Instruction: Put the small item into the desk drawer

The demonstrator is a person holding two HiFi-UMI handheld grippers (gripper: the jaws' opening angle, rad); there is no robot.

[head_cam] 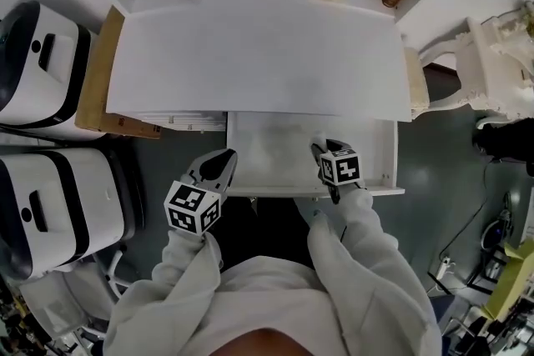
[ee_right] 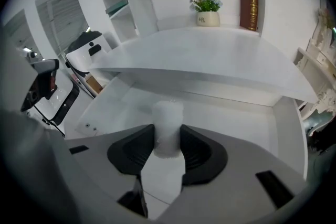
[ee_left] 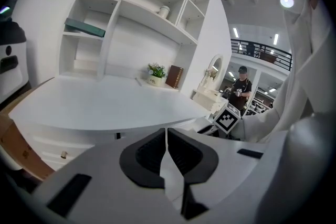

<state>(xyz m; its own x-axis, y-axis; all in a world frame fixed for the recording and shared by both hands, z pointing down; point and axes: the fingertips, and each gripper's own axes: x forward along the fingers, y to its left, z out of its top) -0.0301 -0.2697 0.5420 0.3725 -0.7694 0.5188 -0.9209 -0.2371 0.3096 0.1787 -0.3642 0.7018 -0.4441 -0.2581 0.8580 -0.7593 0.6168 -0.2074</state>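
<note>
The dark fingers (ee_right: 134, 153) of the right gripper (ee_right: 167, 138) clamp the small item (ee_right: 168, 115), a white, cylinder-like piece standing upright between them, its top poking above the pads. The left gripper (ee_left: 166, 136) has its fingers pressed together on nothing, parked at the drawer's front left corner. Beneath the held item lies the open drawer (ee_right: 226, 113), standing out from under the front edge of the white surface (ee_right: 210, 55); its floor looks bare. The item hangs over the middle of the drawer, nearer its front edge, not yet set down.

The step in hand appears to be the release. Done well, that means lowering the item until it all but meets the drawer floor, keeping it upright and off the front wall. The fingers should then part only enough to free it, since a round piece dropped from height would likely roll. A straight lift afterwards should keep the pads from tipping it.

Only the right gripper view shows the grip and the item; in the head view the gripper's marker cube (head_cam: 340, 167) and body cover it. Only the head view places both grippers against the drawer's front edge. The left gripper view confirms its closed, empty fingers and shows a person (ee_left: 241, 86) standing far off. At the surface's back edge stand a potted plant (ee_right: 208, 10) and a brown book (ee_right: 248, 9).
</note>
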